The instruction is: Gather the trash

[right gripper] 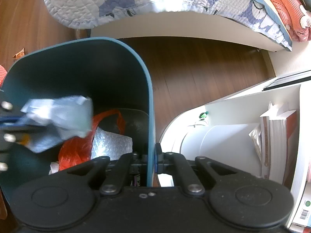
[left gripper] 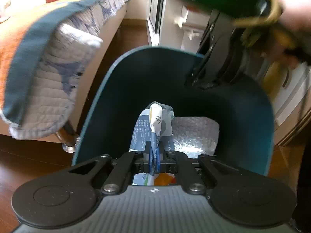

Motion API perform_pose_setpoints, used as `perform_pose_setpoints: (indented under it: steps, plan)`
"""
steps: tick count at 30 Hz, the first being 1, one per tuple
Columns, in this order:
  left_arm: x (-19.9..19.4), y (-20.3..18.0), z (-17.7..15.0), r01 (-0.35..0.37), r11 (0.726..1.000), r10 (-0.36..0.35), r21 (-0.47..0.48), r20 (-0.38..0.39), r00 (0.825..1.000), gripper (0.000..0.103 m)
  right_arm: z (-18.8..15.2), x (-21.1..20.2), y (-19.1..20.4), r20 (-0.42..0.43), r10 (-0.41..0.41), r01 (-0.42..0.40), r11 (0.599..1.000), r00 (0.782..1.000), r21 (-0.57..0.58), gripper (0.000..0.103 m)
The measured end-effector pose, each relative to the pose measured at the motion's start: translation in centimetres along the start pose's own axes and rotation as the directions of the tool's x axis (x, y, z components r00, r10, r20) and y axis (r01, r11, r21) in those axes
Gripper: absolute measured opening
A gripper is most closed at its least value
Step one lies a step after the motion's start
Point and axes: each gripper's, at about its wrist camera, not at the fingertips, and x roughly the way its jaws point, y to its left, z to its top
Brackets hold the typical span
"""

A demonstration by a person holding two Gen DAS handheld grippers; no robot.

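Left claw (left gripper: 154,158): I see it clamped on a crumpled printed wrapper (left gripper: 155,124); the wrapper sticks out ahead of the fingers, over the mouth of the bin (left gripper: 108,89); in the right wrist view it is blurred, so I can only say it looks pale and crinkled.
Bin: dark teal, tilted toward my cameras; inside lie a silvery bubble-wrap sheet (left gripper: 194,134) and an orange plastic bag (right gripper: 77,149), the bag just beside the sheet.
Right claw (right gripper: 151,160): I see it pinched together on the bin's rim, one finger inside the wall and one outside.
Bed (right gripper: 175,31): beyond the bin; a quilt (right gripper: 93,5) with blue patterning hangs over its edge.
Floor (right gripper: 204,73): dark wood.
Shelf (right gripper: 243,120): white, right of the bin; books (right gripper: 279,145) stand in it.
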Motion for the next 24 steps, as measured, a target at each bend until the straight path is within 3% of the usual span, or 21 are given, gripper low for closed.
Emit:
perform_pose_setpoints:
  steps: [10,15,20,23,24]
  plan:
    - [5.7,-2.1,-0.5,-0.029,0.994,0.044,0.101,-0.148,0.988,0.005,-0.1,0.1,-0.2,0.002,0.004,-0.004,1.0,1.0,-0.003,0.004]
    - [6.9,-1.8,-1.0,0.011,0.996,0.008,0.088,-0.212,0.977,0.005,-0.2,0.1,-0.2,0.008,0.007,-0.006,1.0,1.0,-0.006,0.004]
    - [6.5,-1.4,-1.4,0.027,0.997,-0.011,0.078,-0.203,0.979,0.007,-0.2,0.1,-0.2,0.013,0.01,-0.01,1.0,1.0,-0.01,0.004]
    - [5.8,-1.2,-1.4,0.043,0.997,-0.032,0.062,-0.176,0.984,0.015,-0.2,0.2,-0.3,0.01,0.014,-0.014,1.0,1.0,-0.008,0.004]
    - [5.5,-1.1,-1.5,0.051,0.997,-0.041,0.056,-0.165,0.985,0.022,-0.2,0.2,-0.2,0.009,0.014,-0.014,1.0,1.0,-0.009,0.004]
